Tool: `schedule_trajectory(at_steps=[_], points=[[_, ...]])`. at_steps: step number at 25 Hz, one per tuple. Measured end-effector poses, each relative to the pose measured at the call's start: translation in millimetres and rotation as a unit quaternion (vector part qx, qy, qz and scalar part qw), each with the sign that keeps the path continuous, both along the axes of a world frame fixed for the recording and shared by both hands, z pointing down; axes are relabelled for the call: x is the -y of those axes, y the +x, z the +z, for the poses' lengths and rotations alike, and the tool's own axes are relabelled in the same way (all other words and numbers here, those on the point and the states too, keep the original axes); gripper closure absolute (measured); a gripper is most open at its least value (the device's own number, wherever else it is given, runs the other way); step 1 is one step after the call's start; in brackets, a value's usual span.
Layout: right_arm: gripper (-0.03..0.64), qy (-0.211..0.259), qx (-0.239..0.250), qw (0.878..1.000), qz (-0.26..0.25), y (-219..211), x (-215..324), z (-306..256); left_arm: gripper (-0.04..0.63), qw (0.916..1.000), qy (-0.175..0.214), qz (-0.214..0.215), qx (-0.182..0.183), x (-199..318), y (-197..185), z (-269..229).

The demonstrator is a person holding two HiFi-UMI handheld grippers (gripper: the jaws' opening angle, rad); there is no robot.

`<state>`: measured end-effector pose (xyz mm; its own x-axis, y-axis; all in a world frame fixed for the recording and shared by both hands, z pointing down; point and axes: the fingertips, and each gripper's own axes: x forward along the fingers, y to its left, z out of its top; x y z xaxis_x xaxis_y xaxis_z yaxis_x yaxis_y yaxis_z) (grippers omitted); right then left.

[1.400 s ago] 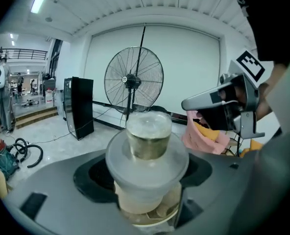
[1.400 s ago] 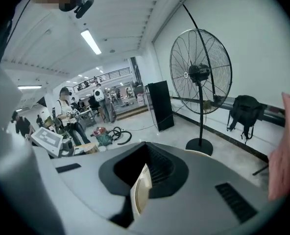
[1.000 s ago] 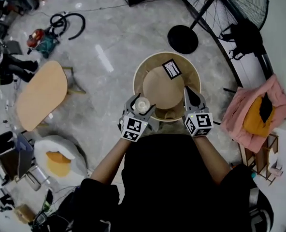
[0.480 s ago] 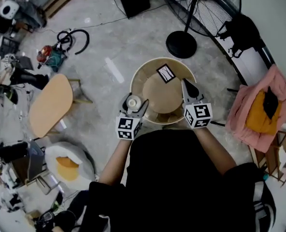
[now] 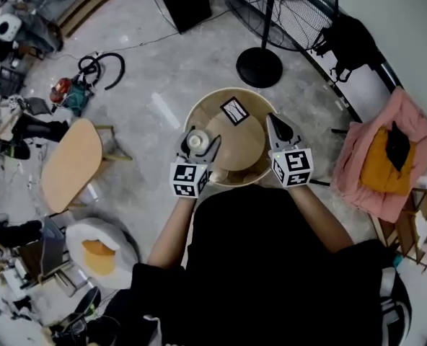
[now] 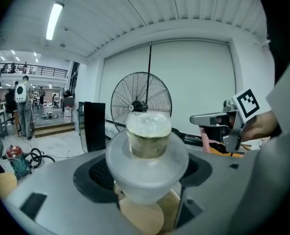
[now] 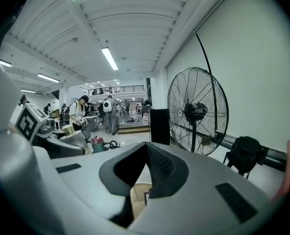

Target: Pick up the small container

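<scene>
The small container [image 5: 195, 143] is a clear lidded tub with a round cap on top. My left gripper [image 5: 200, 140] is shut on it over the left rim of the round wooden table [image 5: 231, 150]. Seen from the left gripper view, the container [image 6: 147, 153] fills the space between the jaws of the left gripper [image 6: 148, 180], clear of the tabletop below. My right gripper [image 5: 274, 122] hovers over the table's right side with its jaws together and nothing in them. In the right gripper view the pads of that gripper [image 7: 147, 148] meet.
A black-framed card [image 5: 234, 110] lies on the table's far part. A standing fan [image 5: 260, 67] is behind the table. A pink and orange cloth pile [image 5: 386, 157] sits at the right. A wooden stool [image 5: 69, 164] and a white cushion [image 5: 98, 244] are at the left.
The left gripper has carried the container up and farther over the table's left rim. The right gripper keeps its place beside the table. The head camera has shifted.
</scene>
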<state>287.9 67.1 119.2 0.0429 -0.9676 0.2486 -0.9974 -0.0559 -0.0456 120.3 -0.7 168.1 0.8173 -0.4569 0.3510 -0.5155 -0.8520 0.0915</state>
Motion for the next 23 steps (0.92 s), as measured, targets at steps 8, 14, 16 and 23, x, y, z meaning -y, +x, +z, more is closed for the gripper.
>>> schedule_trajectory(at_steps=[8, 14, 16, 23], points=[[0.601, 0.007, 0.005, 1.000, 0.003, 21.3, -9.3, 0.9, 0.245, 0.9995, 0.023, 0.014, 0.016, -9.5, 25.6, 2.3], [0.601, 0.012, 0.001, 1.000, 0.004, 27.9, -7.5, -1.8, 0.245, 0.9998, 0.016, 0.007, 0.013, -5.4, 30.1, 4.4], [0.601, 0.012, 0.004, 1.000, 0.007, 30.9, -7.7, -0.9, 0.245, 0.9996, 0.024, 0.006, 0.014, -4.5, 31.1, 3.4], [0.601, 0.012, 0.010, 1.000, 0.004, 36.1, -3.7, 1.1, 0.245, 0.9996, 0.024, -0.003, 0.017, -2.3, 34.4, 9.1]])
